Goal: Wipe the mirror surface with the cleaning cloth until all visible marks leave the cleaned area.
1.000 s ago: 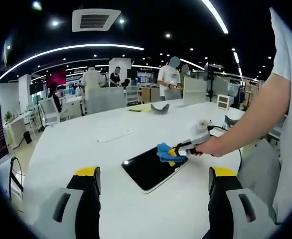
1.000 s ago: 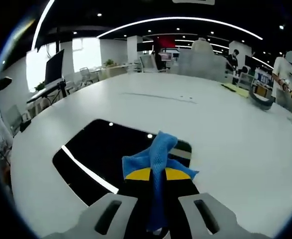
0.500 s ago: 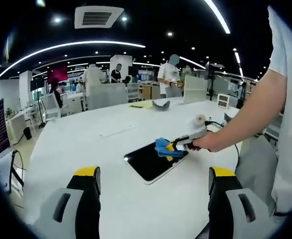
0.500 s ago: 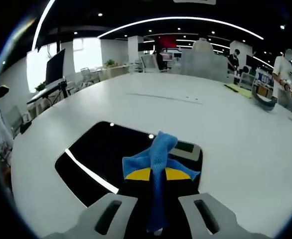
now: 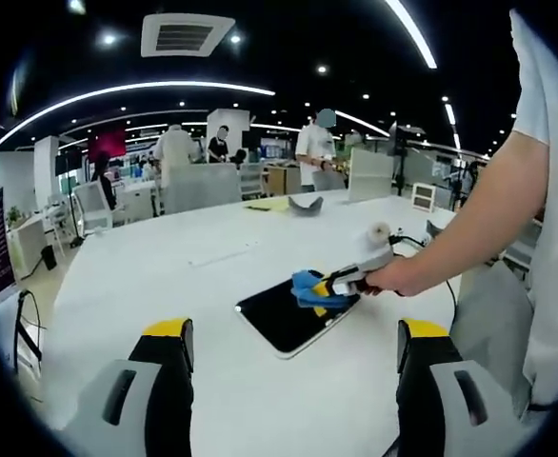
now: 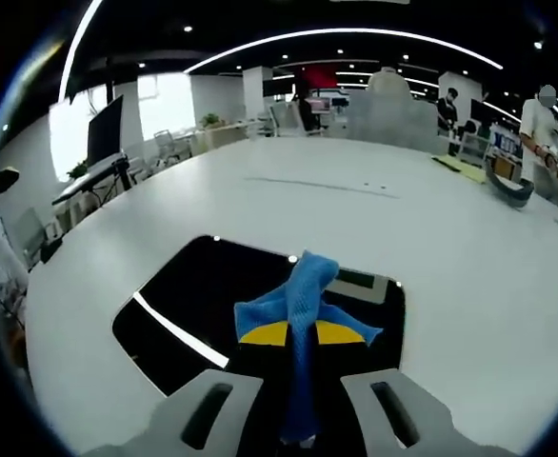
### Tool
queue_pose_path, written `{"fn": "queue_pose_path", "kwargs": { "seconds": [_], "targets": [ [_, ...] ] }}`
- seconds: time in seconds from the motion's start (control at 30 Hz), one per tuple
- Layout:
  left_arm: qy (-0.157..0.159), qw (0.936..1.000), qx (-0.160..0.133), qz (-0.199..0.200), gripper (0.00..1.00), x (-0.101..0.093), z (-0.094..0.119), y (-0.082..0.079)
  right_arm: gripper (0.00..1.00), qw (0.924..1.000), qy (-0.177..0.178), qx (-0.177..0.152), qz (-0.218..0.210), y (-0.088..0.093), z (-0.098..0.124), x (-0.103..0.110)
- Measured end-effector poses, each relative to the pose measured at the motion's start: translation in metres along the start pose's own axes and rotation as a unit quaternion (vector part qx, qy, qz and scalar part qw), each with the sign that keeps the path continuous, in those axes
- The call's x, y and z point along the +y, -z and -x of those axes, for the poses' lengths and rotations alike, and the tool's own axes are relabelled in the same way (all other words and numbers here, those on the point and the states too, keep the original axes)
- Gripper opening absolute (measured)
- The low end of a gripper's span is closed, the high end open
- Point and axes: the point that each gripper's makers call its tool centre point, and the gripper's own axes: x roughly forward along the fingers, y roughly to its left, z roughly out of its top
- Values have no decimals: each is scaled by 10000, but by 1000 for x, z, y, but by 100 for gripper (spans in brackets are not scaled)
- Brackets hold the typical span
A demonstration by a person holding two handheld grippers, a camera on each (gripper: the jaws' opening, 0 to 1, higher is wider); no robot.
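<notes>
A dark rectangular mirror (image 5: pixel 288 317) (image 6: pixel 203 300) lies flat on the round white table (image 5: pixel 193 286). My right gripper (image 5: pixel 330 286) (image 6: pixel 300 333) is shut on a blue cleaning cloth (image 5: pixel 310 288) (image 6: pixel 298 305) and rests over the mirror's near-right edge, held by a person's hand (image 5: pixel 398 278). In the left gripper view my left gripper (image 5: pixel 293 357) stands open, well short of the mirror, with nothing between its yellow-tipped fingers (image 5: pixel 169 333). The mirror reflects ceiling lights as a bright streak (image 6: pixel 179 328).
Far across the table lie a grey curved object (image 5: pixel 305 204) (image 6: pixel 509 190) and a yellow sheet (image 5: pixel 269 205). A cable and small items (image 5: pixel 422 243) sit at the table's right. Chairs, desks and standing people (image 5: pixel 319 148) fill the room behind.
The right gripper with the cloth has slid a little across the mirror's edge; both views have shifted slightly. The left gripper stays open.
</notes>
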Motion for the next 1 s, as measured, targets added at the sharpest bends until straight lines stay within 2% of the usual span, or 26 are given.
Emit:
{"fn": "queue_pose_path", "kwargs": {
  "seconds": [0.43, 1.0],
  "targets": [
    [50, 10000, -41, 40, 88, 5, 0, 2, 3, 9999, 9, 10, -127, -4, -9, 12],
    [151, 9999, 18, 21, 88, 9, -5, 4, 3, 9995, -317, -75, -47, -13, -25, 54]
  ]
}}
